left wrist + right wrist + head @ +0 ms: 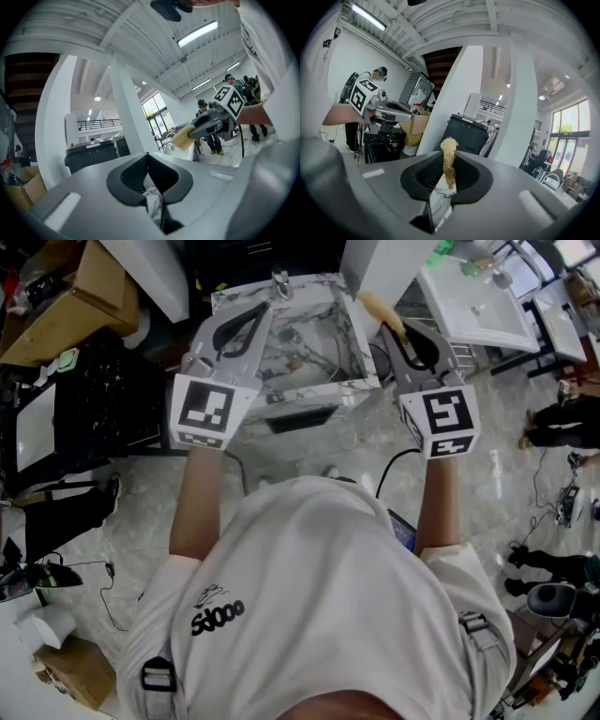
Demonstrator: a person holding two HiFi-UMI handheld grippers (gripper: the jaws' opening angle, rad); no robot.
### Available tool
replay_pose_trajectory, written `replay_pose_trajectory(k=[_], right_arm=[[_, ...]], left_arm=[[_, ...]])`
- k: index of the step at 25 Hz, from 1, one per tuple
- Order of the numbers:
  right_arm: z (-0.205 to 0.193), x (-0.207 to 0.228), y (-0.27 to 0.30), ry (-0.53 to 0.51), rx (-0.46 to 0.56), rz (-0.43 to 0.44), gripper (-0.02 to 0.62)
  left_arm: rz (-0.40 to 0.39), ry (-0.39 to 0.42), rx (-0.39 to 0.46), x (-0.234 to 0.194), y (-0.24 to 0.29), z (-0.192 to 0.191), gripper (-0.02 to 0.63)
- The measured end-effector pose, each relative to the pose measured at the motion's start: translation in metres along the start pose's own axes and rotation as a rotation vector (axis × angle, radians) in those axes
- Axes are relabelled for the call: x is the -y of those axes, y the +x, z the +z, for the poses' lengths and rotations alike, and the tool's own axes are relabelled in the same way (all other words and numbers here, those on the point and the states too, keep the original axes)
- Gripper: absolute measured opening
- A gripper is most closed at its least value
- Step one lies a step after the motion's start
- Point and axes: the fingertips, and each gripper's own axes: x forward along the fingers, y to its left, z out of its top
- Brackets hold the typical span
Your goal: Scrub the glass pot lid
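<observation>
1. Glass pot lid (290, 340): seen only faintly, as a clear round shape low inside the sink (309, 392); outline hard to trace, so the identification is tentative. Not touched by either tool.
2. Sponge (449, 145): yellowish and fibrous, raised above the right wall of the sink and well clear of the basin.
3. Right gripper (448, 158): clamped on the sponge, pinching it into a thin upright strip with a tuft standing past the jaw tips.
4. Left gripper (147, 157): jaws together on nothing, held above the left wall of the sink; only marbled surface visible below.
5. Faucet (279, 279): at the back edge of the sink, beyond both tools.
6. Stage, as judged: scrubbing not yet begun, with both tools above the sink and the lid lying free.
7. Risk, lid: likely to slide, spin or strike a sink wall once pressed, being smooth glass with nothing steadying it; requires the left jaws to part first.
8. Risk, sponge: narrow pinch, so sideways rubbing may drag it out of the jaws.
9. Risk, approach: clear glass hard to place from above, so a hard jaw may meet it instead of the tuft.
</observation>
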Motion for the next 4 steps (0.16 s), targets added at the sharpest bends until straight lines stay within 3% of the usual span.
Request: replay_pose_trajectory(k=[4], right_arm=[[-0.0036, -0.0016, -0.0001, 0.007, -0.008, 0.004, 0.049]], left_arm=[[-0.005, -0.006, -0.005, 0.0027, 0.0007, -0.0031, 0.011]])
